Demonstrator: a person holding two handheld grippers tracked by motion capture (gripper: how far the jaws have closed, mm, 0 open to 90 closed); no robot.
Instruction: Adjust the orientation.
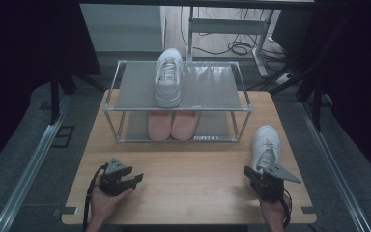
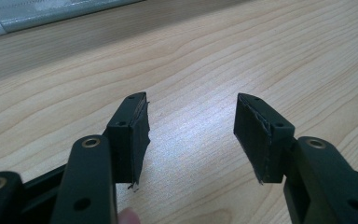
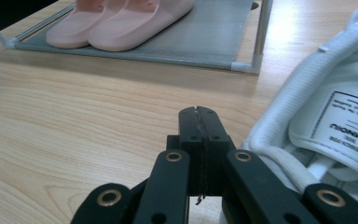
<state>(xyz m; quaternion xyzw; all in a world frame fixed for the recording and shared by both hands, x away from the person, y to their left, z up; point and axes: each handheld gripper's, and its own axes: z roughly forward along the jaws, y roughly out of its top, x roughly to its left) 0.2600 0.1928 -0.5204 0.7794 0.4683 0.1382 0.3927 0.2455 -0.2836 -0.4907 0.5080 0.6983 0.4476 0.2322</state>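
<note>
The surface point(image 2: 205, 51) is pale wood-grain laminate, smooth with a soft sheen. Each gripper point(image 3: 199, 122) is matt black plastic with brass-coloured rivets and rough, frayed dark pads point(image 2: 137, 135). The near white sneaker point(image 3: 326, 107) looks like smooth leather with woven laces. The rack point(image 1: 178, 109) has bright metal tubes and matt grey shelves; the pink slippers point(image 3: 121, 21) look rubbery.

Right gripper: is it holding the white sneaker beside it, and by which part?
Nothing is held: the right gripper is shut on itself beside the white sneaker.
</note>
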